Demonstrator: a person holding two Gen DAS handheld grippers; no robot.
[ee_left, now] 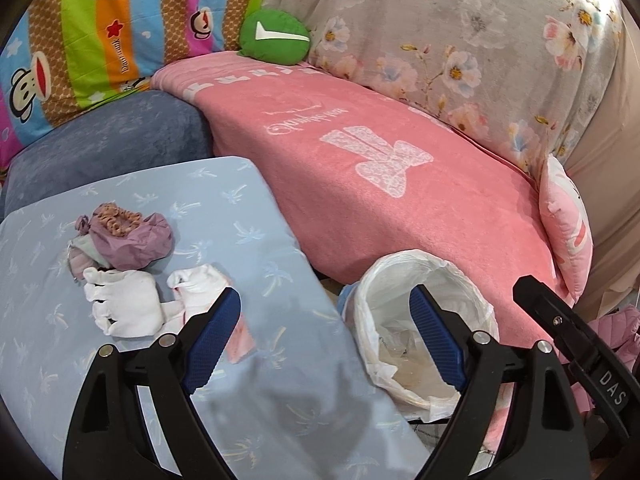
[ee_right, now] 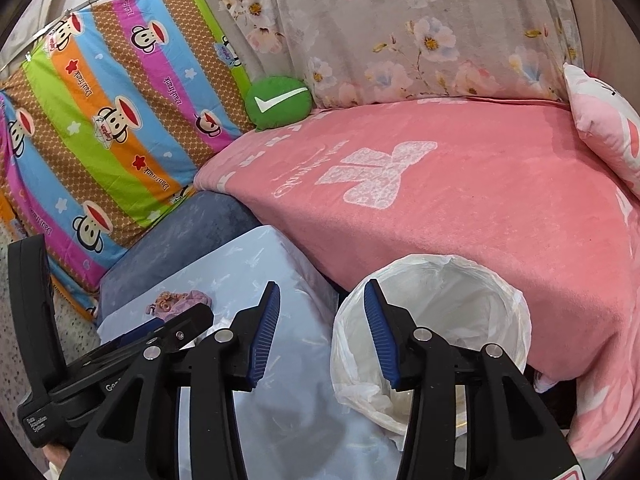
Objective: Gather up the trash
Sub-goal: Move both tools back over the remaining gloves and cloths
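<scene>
While both tools gape (left (ee_left: 326,320), right (ee_right: 320,320)), crumpled white tissues (ee_left: 124,306) lie just beyond the left tool's left finger.

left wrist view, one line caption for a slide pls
Open left gripper hovers between crumpled trash on the blue cloth and the lined bin.

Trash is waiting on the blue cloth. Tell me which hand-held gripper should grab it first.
Left. The left hand-held gripper is open, its left finger right beside the white crumpled tissues. The right hand-held gripper sits by the lined trash bin, farther off.
</scene>
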